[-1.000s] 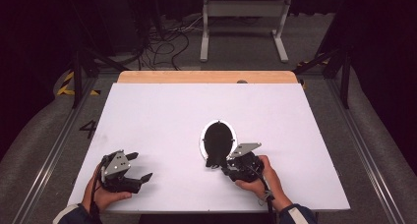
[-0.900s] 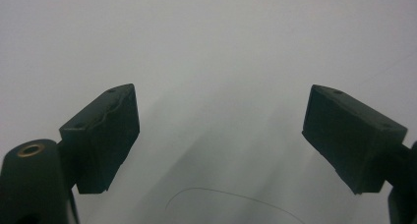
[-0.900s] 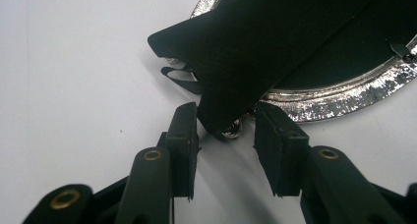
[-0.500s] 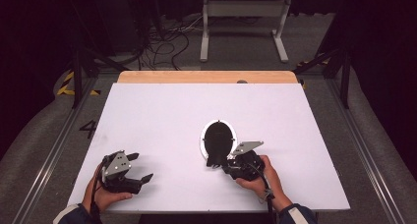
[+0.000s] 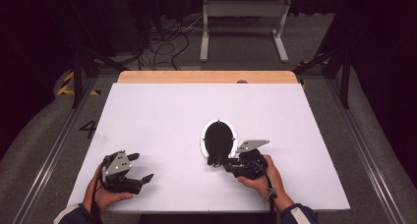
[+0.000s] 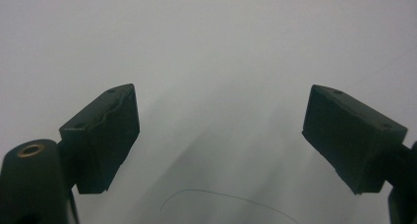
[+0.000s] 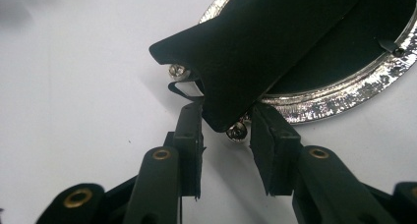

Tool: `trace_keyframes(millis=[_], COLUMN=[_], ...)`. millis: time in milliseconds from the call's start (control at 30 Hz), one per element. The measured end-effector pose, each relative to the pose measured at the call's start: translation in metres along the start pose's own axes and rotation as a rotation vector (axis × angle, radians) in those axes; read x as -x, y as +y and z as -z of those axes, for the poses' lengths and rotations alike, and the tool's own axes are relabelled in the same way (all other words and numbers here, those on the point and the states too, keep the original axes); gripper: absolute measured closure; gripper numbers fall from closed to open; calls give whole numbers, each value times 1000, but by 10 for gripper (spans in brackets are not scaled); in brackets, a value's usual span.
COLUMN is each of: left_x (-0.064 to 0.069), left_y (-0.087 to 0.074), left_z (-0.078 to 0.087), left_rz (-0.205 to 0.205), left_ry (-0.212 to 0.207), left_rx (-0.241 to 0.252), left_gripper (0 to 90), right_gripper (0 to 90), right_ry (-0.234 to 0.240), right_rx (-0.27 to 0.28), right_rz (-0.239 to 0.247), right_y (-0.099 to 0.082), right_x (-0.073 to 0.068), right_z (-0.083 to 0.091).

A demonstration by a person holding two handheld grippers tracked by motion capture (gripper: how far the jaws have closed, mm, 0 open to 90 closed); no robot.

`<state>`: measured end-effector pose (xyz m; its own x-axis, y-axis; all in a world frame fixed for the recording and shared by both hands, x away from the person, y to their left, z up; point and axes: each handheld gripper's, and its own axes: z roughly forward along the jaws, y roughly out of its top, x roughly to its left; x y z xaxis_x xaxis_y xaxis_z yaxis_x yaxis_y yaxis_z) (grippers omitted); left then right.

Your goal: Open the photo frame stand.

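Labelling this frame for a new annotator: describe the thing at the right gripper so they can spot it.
On the white table, look right of centre, just ahead of the right gripper. There lies an oval mirror, its shiny silver rim around a black back, with a black stand flap. It is the table's one loose object.

both grippers (image 5: 139,178) (image 5: 220,162) are black, each topped by a grey three-cornered plate; brass-ringed holes mark the jaw arms; dark sleeves with pale cuffs (image 5: 69,212).

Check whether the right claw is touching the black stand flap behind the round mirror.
Touching: in the right gripper view the right claw has both pads against the black flap.
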<state>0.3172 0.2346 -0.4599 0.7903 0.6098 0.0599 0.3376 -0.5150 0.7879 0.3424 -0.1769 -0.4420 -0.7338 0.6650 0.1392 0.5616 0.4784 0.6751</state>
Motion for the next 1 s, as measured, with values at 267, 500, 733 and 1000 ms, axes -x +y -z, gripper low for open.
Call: trace_keyframes(millis=[267, 500, 733, 1000], left_x=[1, 5, 5, 2], left_y=[0, 8, 26, 51], left_z=[-2, -9, -25, -53], left_rz=[-3, -16, -37, -40], left_ry=[-9, -25, -45, -92], left_rx=[-2, -4, 2, 1], left_gripper=[146, 146, 151, 175], right_gripper=[656, 605, 587, 565], right_ry=[119, 214, 317, 381], right_rx=[60, 98, 122, 157], right_rz=[-183, -320, -476, -574], right_y=[-4, -5, -4, 0], right_x=[14, 27, 39, 46], right_z=[-2, -7, -18, -25])
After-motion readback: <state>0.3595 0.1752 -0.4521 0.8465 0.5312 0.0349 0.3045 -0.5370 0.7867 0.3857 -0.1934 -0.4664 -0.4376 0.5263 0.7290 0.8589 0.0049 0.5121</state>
